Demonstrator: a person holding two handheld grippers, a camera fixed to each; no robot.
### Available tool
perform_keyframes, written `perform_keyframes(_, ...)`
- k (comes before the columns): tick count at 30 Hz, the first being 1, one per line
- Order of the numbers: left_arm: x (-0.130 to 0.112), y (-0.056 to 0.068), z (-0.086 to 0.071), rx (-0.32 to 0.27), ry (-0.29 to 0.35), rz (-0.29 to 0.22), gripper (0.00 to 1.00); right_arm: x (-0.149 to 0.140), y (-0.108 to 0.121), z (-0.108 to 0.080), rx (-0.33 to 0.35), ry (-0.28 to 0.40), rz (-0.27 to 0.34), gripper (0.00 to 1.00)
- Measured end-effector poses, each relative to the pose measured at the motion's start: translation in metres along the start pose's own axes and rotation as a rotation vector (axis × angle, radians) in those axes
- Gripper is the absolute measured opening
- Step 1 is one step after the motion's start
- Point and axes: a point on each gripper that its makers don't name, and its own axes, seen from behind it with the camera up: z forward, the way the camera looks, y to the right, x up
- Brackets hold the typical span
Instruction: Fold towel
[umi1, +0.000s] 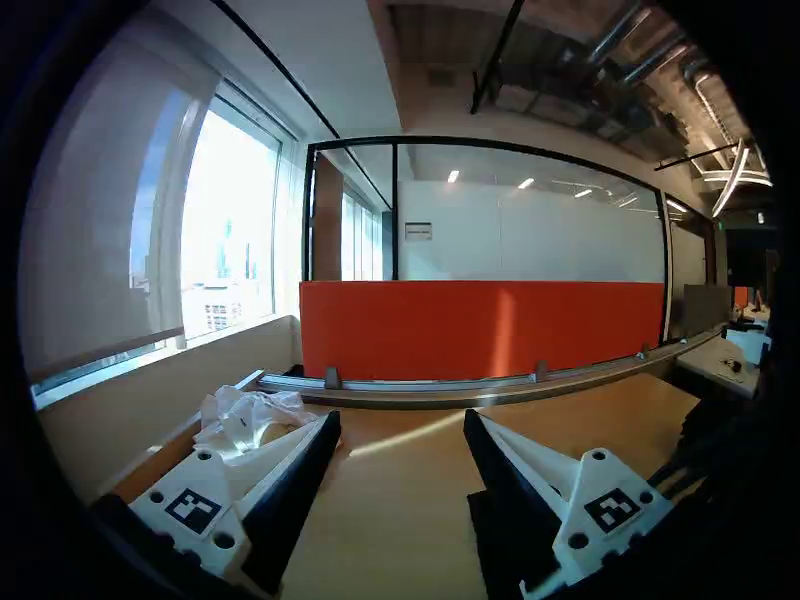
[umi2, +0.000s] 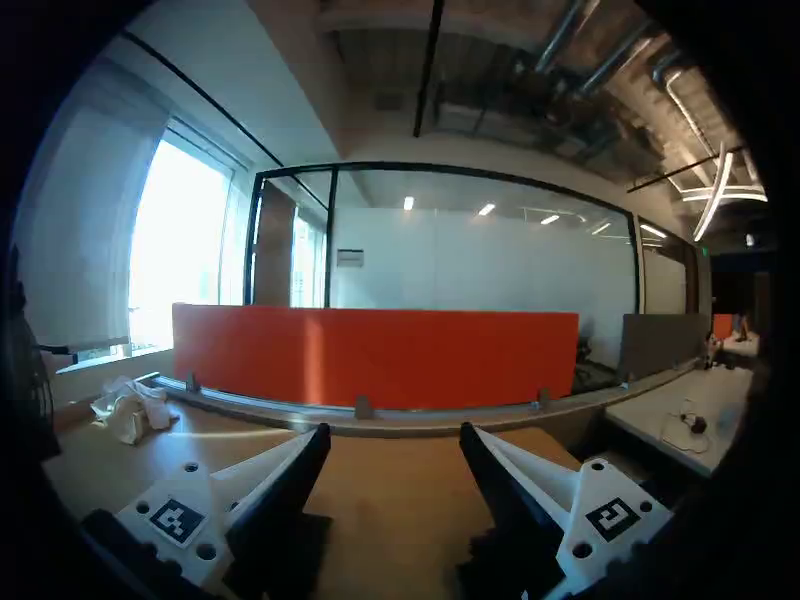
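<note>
- The towel (umi1: 245, 415) lies in a crumpled white heap on the wooden table (umi1: 410, 520). It is at the far left end, close to the rail under the orange divider (umi1: 480, 325) and on the window (umi1: 225, 250) side.
- The left gripper (umi1: 400, 415) hovers over the table with its jaws wide apart and nothing between them. The towel sits just beyond its left finger, and as far as I can see they are not touching.
- The right gripper (umi2: 393, 428) is over bare table too, jaws apart and empty. In the right gripper view the towel is well off to the left and farther away.
- To my eye the fold has not begun. The cloth is bunched with no edge laid flat, so this is the approach step.
- The next move, I'd judge, calls for both grippers to swing left to the heap. Each would need to close on a corner or edge and draw the cloth out flat on the open table.
- The heap hides its corners, so picking the right bits of fabric looks like the tricky part.
</note>
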Motion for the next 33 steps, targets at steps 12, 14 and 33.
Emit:
perform_keyframes(12,0.025,0.004,-0.002,-0.041,-0.032,0.020,0.91,0.027,-0.011,-0.001,0.017,-0.012,-0.035,1.00)
perform_keyframes(14,0.026,0.006,-0.003,-0.058,-0.043,0.028,0.91,0.029,-0.013,0.000,0.024,-0.018,-0.043,1.00)
perform_keyframes(33,-0.016,0.072,-0.017,-0.366,-0.256,0.126,0.91,-0.013,-0.065,-0.015,0.344,-0.279,-0.236,1.00)
